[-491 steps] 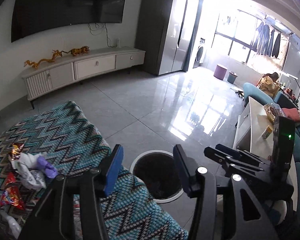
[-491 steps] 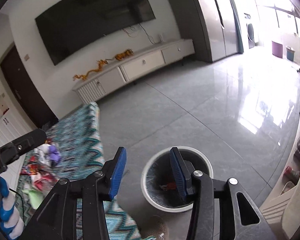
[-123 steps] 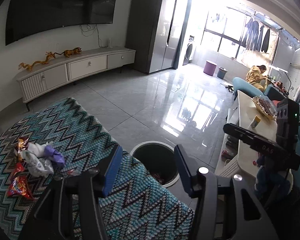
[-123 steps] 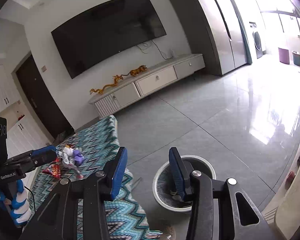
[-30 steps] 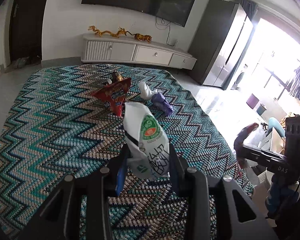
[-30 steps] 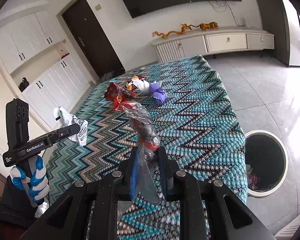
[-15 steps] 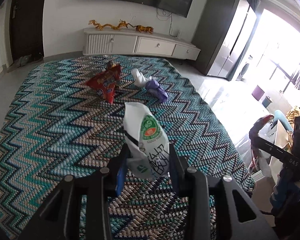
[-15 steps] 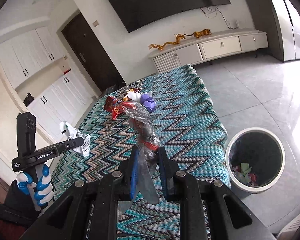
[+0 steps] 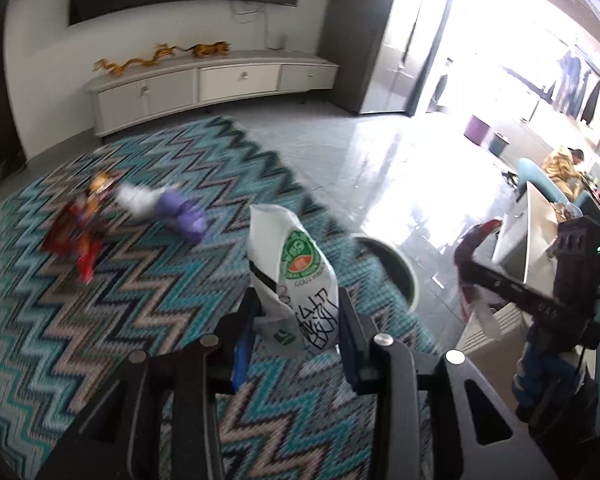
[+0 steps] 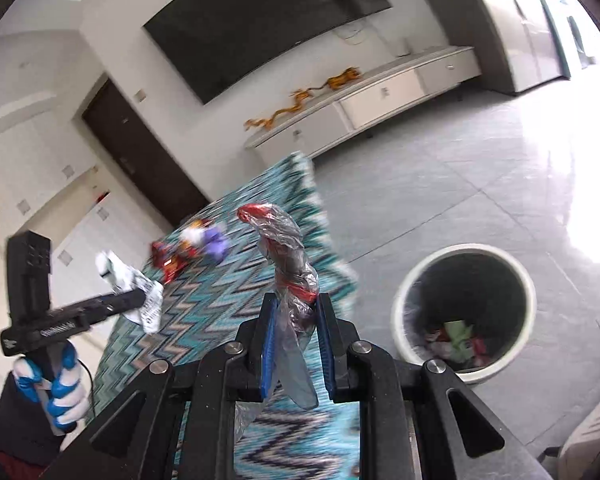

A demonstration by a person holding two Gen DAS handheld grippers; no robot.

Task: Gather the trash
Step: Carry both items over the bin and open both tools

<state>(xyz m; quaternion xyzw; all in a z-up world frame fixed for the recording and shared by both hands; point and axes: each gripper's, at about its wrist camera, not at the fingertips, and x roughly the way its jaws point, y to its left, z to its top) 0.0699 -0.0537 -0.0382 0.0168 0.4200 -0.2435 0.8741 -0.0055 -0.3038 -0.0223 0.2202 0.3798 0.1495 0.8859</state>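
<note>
Left tongs (image 9: 296, 330) pinch a white packet (image 9: 294, 276) above the zigzag bench (image 9: 100, 300). Right tongs (image 10: 296, 342) pinch a clear wrapper (image 10: 288, 260), near the bin (image 10: 404, 316) on the floor.

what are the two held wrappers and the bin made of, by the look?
White wrapper in the left tool: printed plastic film or coated paper, creased, stands stiff; can't tell which.
Clear wrapper in the right tool: thin glossy plastic film, see-through, crumpled, with red print.
Bin: smooth white wall, likely hard plastic; dark liner inside, probably a plastic bag.
</note>
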